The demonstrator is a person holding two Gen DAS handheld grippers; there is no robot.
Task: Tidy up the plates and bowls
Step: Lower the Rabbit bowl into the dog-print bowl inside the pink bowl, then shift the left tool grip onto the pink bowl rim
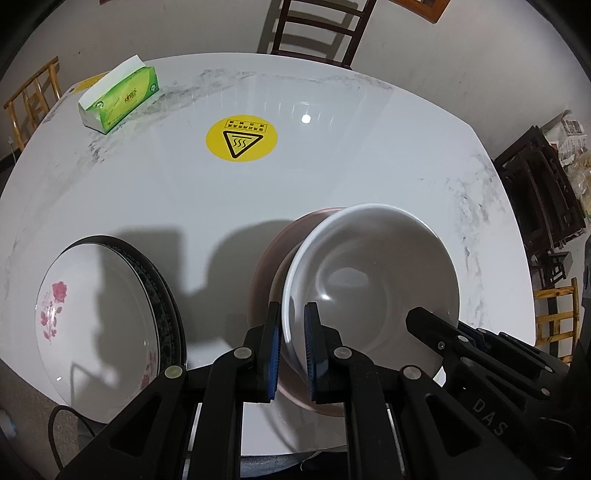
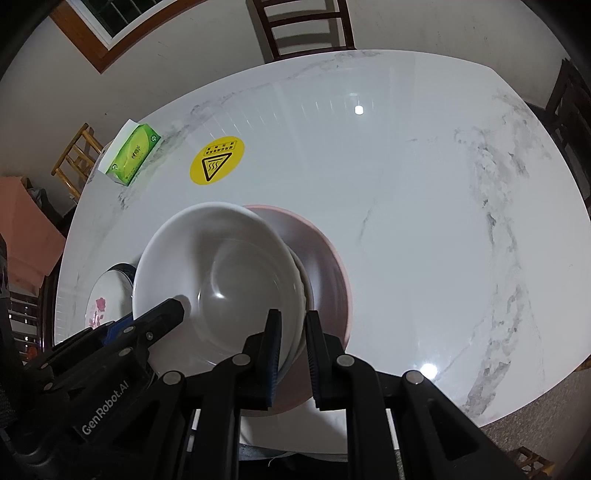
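- My left gripper [image 1: 292,345] is clamped on the left rim of the white bowl [image 1: 373,280], one blue pad [image 1: 312,350] inside the wall, the other outside.
- My right gripper [image 2: 292,354] pinches the opposite rim of the same white bowl [image 2: 218,273]; blue pads [image 2: 275,360] either side of the wall.
- Bowl is upright, slightly tilted, sitting in or just over a pink bowl [image 1: 266,269]. I can't tell whether they touch.
- In the right wrist view the pink bowl [image 2: 325,273] pokes out from under the white one on its far-right side.
- Left of the pink bowl, well apart: a rose-pattern plate [image 1: 99,325] resting on a dark-rimmed plate [image 1: 168,306], near the front edge of the marble table [image 1: 369,155].
- The right wrist view shows only a sliver of the rose plate [image 2: 105,299], behind the white bowl.
- Yellow hot-surface sticker [image 1: 241,139] is beyond the pink bowl, toward table centre.
- Green tissue box [image 1: 120,94] is at the far-left corner, past the sticker.
- Dark wooden chair [image 1: 317,29] stands behind the table's far edge.
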